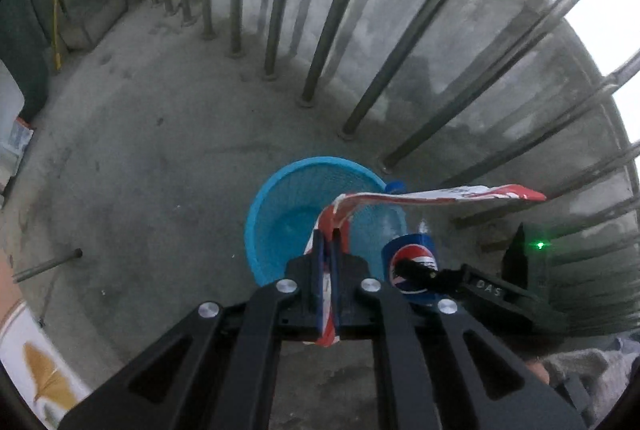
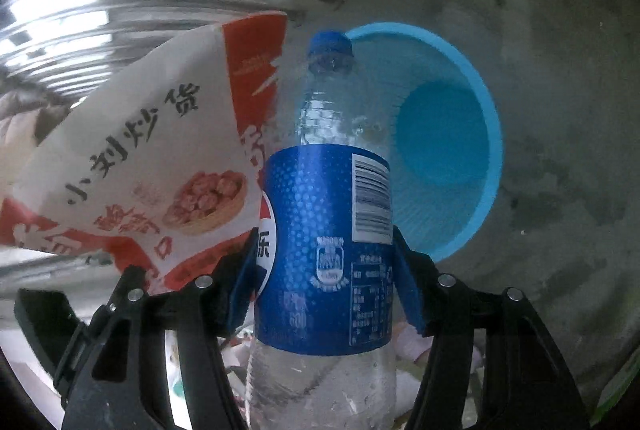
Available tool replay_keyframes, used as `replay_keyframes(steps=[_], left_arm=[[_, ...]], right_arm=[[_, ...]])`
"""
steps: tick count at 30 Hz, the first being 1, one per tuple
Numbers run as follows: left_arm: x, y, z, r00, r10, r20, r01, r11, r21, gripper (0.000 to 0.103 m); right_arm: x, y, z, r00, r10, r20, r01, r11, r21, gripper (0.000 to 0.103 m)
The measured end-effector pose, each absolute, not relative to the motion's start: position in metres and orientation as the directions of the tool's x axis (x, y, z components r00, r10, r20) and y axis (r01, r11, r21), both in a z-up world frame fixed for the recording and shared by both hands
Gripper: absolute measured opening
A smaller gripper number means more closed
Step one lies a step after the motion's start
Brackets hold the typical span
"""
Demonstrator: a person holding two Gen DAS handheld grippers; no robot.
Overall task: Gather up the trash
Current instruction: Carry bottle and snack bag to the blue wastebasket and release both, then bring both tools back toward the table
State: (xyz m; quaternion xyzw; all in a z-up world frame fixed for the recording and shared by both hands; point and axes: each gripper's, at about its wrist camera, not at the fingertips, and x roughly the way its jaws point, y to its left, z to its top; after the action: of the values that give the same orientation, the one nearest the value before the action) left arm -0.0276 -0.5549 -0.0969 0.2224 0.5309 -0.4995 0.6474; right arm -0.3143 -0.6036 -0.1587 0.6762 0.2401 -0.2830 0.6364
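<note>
A blue mesh trash basket [image 1: 280, 186] stands on the concrete floor; it also shows in the right wrist view [image 2: 486, 118]. My left gripper [image 1: 331, 242] is shut on a red and white snack bag [image 1: 448, 195], held above the basket's near rim. The same bag shows in the right wrist view [image 2: 140, 166]. My right gripper [image 2: 324, 250] is shut on an empty clear Pepsi bottle [image 2: 324, 214] with a blue cap, held upright beside the basket. The bottle also shows in the left wrist view [image 1: 412, 262], with the right gripper's fingers [image 1: 420, 268] around it.
Metal railing bars [image 1: 276, 10] stand along a concrete wall behind the basket. A thin metal rod [image 1: 48, 264] lies on the floor at left. Paper scraps [image 2: 408, 346] lie under the bottle. A tile with a yellow leaf print [image 1: 44, 378] is at lower left.
</note>
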Motion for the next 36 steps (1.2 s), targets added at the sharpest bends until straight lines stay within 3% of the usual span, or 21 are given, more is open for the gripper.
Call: replay_keyframes(steps=[2,3,4,7,16,26,29,31,36], left_arm=[[-0.025,-0.564,-0.113,-0.073,-0.413,-0.908,0.874,0.411,-0.257,0.007],[-0.024,-0.562,-0.118,-0.079,-0.412,-0.908,0.868,0.419,-0.266,0.015],[-0.021,-0.564,-0.124,-0.088,-0.412,-0.907,0.858,0.430,-0.279,0.031],[-0.016,-0.561,-0.133,-0.108,-0.427,-0.898,0.837,0.449,-0.314,0.046],[-0.023,-0.541,-0.100,-0.147,-0.479,-0.865,0.853,0.381,-0.356,0.062],[-0.027,-0.441,-0.029,-0.139,-0.568,-0.811,0.895,0.279,-0.349,0.074],[-0.019,-0.388,-0.004,-0.117,-0.587,-0.801,0.896,0.286,-0.340,0.076],[-0.012,-0.352,0.010,-0.067,-0.622,-0.780,0.890,0.316,-0.328,0.085],[0.004,-0.250,0.043,0.162,-0.681,-0.714,0.841,0.474,-0.261,0.095]], right_arm=[[-0.309,-0.611,-0.172,0.702,-0.028,-0.712,0.708,-0.083,0.701,0.062],[-0.306,-0.614,-0.179,0.684,-0.026,-0.729,0.725,-0.083,0.684,0.065],[-0.303,-0.615,-0.185,0.667,-0.027,-0.744,0.741,-0.081,0.667,0.068],[-0.301,-0.618,-0.198,0.621,-0.035,-0.783,0.779,-0.079,0.622,0.070],[-0.301,-0.624,-0.174,0.587,-0.102,-0.803,0.807,-0.001,0.590,0.071],[-0.288,-0.572,-0.093,0.433,-0.322,-0.842,0.895,0.263,0.360,0.081],[-0.269,-0.533,-0.059,0.430,-0.395,-0.812,0.877,0.395,0.272,0.088],[-0.253,-0.500,-0.035,0.443,-0.455,-0.773,0.849,0.490,0.198,0.093],[-0.222,-0.431,0.002,0.493,-0.541,-0.681,0.769,0.637,0.051,0.095]])
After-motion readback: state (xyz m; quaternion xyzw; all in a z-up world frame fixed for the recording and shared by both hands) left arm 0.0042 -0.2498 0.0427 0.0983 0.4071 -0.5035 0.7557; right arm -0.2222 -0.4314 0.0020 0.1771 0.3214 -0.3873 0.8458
